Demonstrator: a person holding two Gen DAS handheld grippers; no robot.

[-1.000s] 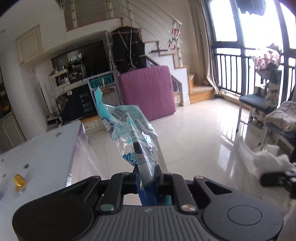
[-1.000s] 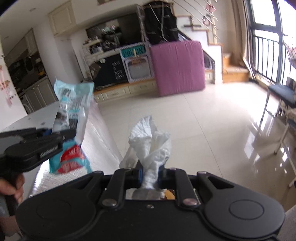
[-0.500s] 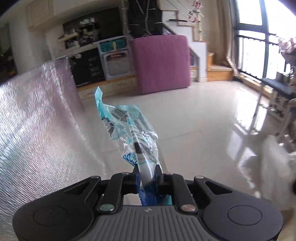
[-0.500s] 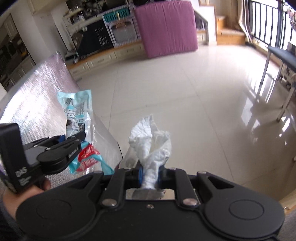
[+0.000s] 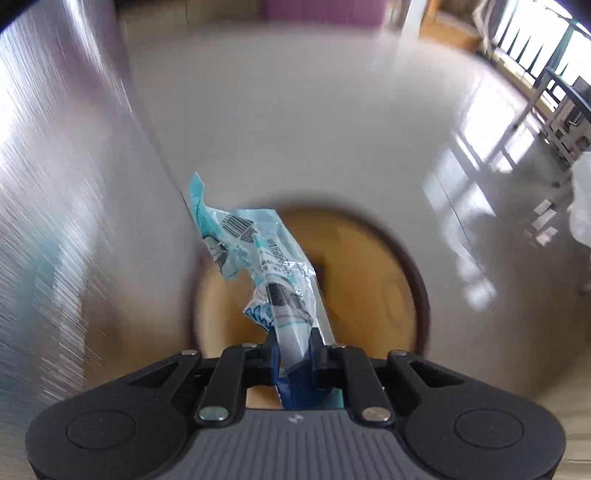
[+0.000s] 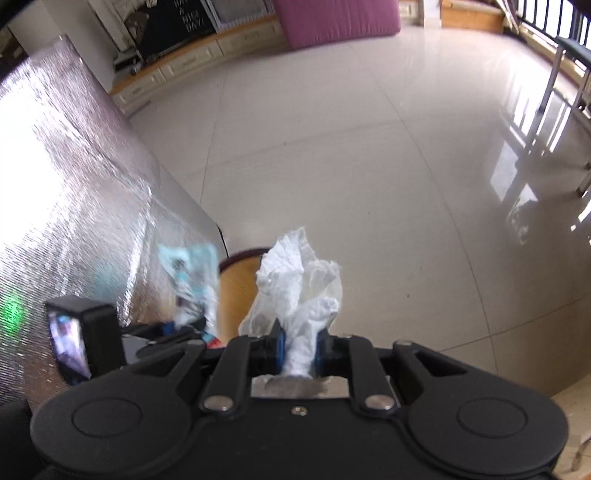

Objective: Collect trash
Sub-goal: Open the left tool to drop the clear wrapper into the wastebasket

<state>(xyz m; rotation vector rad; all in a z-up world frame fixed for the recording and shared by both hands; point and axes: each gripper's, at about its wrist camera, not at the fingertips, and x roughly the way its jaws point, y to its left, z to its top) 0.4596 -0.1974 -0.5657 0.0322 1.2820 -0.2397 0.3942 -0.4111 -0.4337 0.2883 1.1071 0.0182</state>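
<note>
Home living room: tiled floor (image 6: 369, 155), purple mattress (image 6: 332, 18).

Right gripper (image 6: 298, 345) clamped on a crumpled white tissue (image 6: 295, 291), pointing down at a glossy tiled floor (image 6: 369, 166).
To its left, the left gripper (image 6: 184, 330) holds a blurred blue wrapper (image 6: 190, 273) beside a silver foil-covered surface (image 6: 74, 177); a round brown-rimmed bin (image 6: 236, 284) lies below both.

Both views are being taken from just behind each hand-held gripper, tilted steeply down at the floor (image 6: 369, 166). A round wooden bin (image 5: 369, 280) and the foil-covered surface (image 6: 74, 166) at left are being shared.
</note>
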